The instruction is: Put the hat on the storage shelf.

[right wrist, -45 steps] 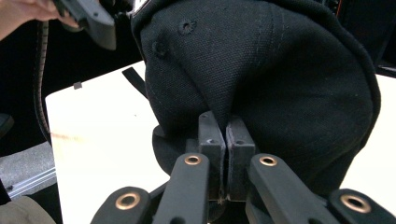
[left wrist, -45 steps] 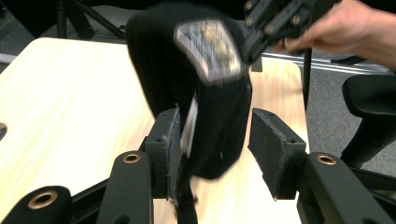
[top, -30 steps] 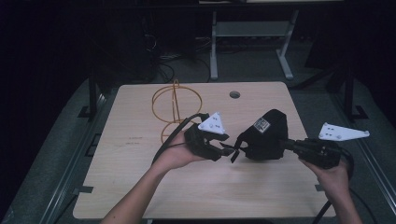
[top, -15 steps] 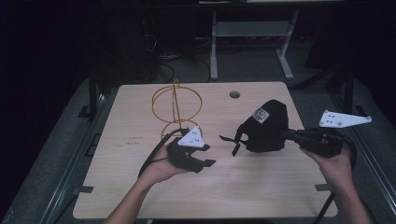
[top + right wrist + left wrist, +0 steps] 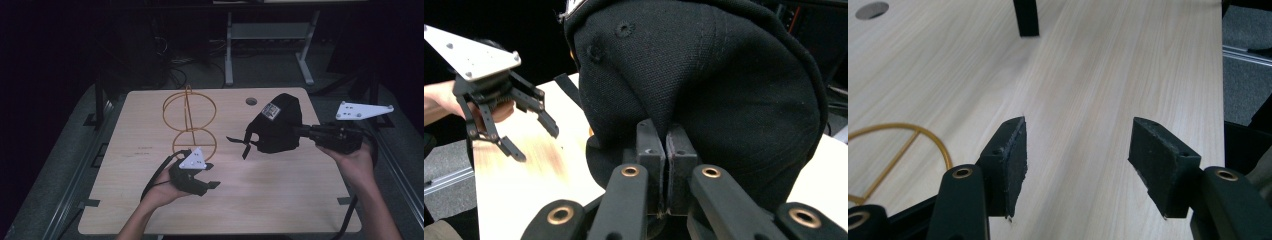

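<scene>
Black cap (image 5: 278, 125) held clear of the bench (image 5: 280, 200), over its right half, crown up and strap ends dangling toward the middle. Pinched at its rim by the right hand-held gripper (image 5: 665, 145), jaws squeezed together on a fold of fabric, nothing else in the grip. Left hand-held gripper (image 5: 206, 181) low over the bench near the front, well apart from the cap; jaws just been opening, now spread with bare wood between the pads (image 5: 1013, 160) and nothing held. Gold wire stand (image 5: 190, 120) upright on the left half of the bench, rings and post empty, its base ring just beside the left hand-held gripper. Round hole (image 5: 251, 101) in the bench top farther back. Judging by the layout: cap already picked up and passed wholly to the right side, left side let go; still to do, likely, carrying the cap across and setting it over the stand, which carries nothing so far.
</scene>
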Tool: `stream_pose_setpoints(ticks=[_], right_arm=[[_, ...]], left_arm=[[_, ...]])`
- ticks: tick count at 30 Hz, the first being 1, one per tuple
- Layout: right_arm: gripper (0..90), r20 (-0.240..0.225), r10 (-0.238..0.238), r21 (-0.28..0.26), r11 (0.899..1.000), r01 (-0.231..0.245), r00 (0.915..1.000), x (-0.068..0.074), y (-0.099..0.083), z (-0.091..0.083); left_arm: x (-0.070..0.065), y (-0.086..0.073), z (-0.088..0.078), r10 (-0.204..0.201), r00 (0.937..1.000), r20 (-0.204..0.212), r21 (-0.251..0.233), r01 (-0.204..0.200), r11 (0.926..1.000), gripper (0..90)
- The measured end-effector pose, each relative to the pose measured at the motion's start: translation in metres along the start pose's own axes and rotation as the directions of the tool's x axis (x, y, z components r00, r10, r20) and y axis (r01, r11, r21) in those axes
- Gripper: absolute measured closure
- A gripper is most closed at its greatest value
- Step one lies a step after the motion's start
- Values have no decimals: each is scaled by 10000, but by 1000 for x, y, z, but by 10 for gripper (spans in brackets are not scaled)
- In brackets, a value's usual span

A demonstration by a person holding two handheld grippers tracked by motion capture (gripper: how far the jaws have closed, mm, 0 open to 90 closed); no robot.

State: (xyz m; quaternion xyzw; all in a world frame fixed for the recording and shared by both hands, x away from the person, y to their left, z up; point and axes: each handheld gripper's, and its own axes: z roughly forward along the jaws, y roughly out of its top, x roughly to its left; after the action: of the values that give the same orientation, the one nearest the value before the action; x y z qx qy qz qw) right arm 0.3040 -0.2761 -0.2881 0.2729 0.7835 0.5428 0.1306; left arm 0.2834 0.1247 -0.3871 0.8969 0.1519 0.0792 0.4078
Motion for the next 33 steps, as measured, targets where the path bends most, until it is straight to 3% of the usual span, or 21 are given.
stream_pose_setpoints(ticks=[13,23,33], right_arm=[[879,-448,-644,-246,9977,633,9969,8,49,24],[879,-874,-936,-166,9956,925,9918,13,72,46],[878,-1564,-1270,-17,9917,1284,9795,16,104,70]], left_arm=[[-1,-17,5,-10,10000,55,201,9,9998,380],[0,-22,10,-27,9998,203,412,18,9991,378],[4,-24,11,-118,9997,195,422,110,9990,378]])
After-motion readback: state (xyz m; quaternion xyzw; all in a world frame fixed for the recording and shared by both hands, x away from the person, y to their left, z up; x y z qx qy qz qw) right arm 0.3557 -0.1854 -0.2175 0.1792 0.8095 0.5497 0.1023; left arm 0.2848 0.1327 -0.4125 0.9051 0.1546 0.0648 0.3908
